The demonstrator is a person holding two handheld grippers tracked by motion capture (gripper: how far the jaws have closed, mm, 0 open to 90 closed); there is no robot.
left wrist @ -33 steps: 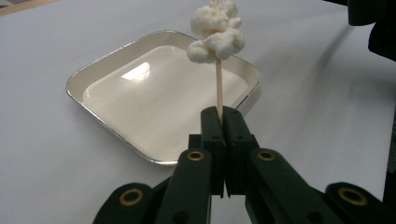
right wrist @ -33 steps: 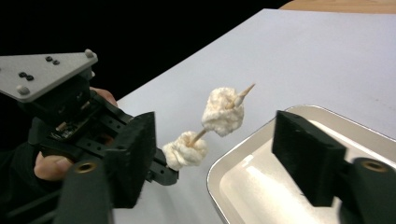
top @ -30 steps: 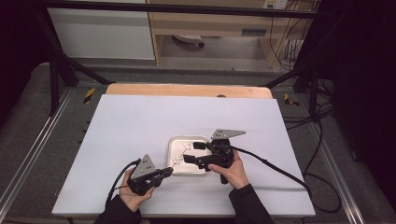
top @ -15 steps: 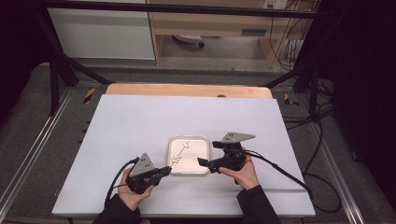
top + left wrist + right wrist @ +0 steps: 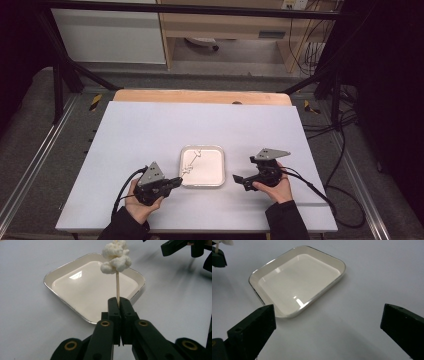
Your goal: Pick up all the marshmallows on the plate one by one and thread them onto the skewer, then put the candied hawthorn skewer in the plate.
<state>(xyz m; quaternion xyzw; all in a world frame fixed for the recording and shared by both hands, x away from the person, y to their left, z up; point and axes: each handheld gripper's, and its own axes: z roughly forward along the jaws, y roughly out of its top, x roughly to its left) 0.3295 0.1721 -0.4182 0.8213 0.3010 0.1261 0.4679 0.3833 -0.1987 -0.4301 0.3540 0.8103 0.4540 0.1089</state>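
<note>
Near the table's [image 5: 150,125] front edge, left of centre: left gripper [image 5: 172,183], jaws pinching the skewer [image 5: 117,287], whose white lumps hang over the tray's [image 5: 216,181] left rim. Centre: shallow white tray, nothing lying in it. Right of the tray, apart from it: right gripper [image 5: 239,179], jaws just opened wide, nothing between them

A white table [image 5: 150,130] with a wooden strip [image 5: 200,96] along its far edge.
</note>
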